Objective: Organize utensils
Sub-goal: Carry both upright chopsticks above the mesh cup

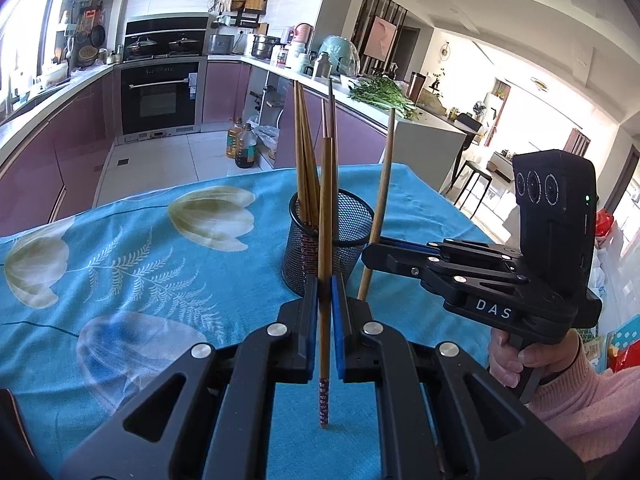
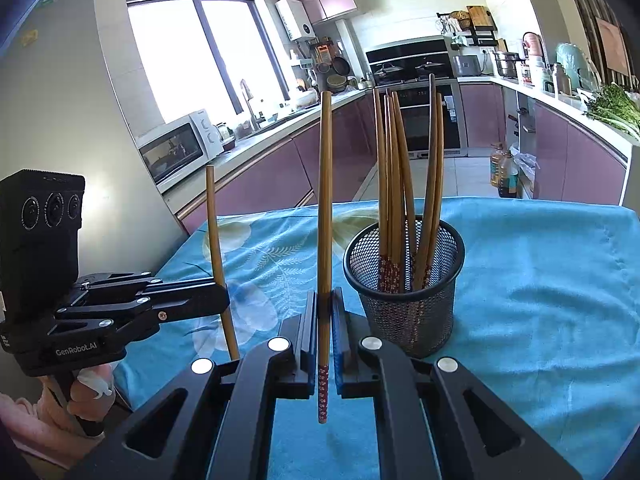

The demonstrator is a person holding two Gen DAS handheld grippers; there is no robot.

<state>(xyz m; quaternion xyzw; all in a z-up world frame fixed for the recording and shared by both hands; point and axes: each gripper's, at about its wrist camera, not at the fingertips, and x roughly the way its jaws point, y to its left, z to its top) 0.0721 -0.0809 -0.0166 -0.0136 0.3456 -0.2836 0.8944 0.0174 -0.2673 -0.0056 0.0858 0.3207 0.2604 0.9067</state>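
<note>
A black mesh cup (image 1: 348,240) (image 2: 404,312) stands on the blue flowered tablecloth (image 1: 160,272) with several brown chopsticks (image 2: 394,184) upright in it. My left gripper (image 1: 325,292) is shut on one chopstick (image 1: 326,200), held upright with its red patterned end down, just in front of the cup. My right gripper (image 2: 325,304) is shut on another upright chopstick (image 2: 325,200), to the left of the cup in its own view. Each gripper shows in the other's view: the right gripper (image 1: 370,258) with its chopstick (image 1: 382,192), and the left gripper (image 2: 224,300) with its chopstick (image 2: 214,232).
A hand in a pink sleeve (image 1: 580,392) holds the right gripper's handle. Beyond the table's far edge lie a tiled floor, oil bottles (image 1: 242,144), purple cabinets and an oven (image 1: 160,96). A stool (image 1: 474,176) stands off the table's right corner.
</note>
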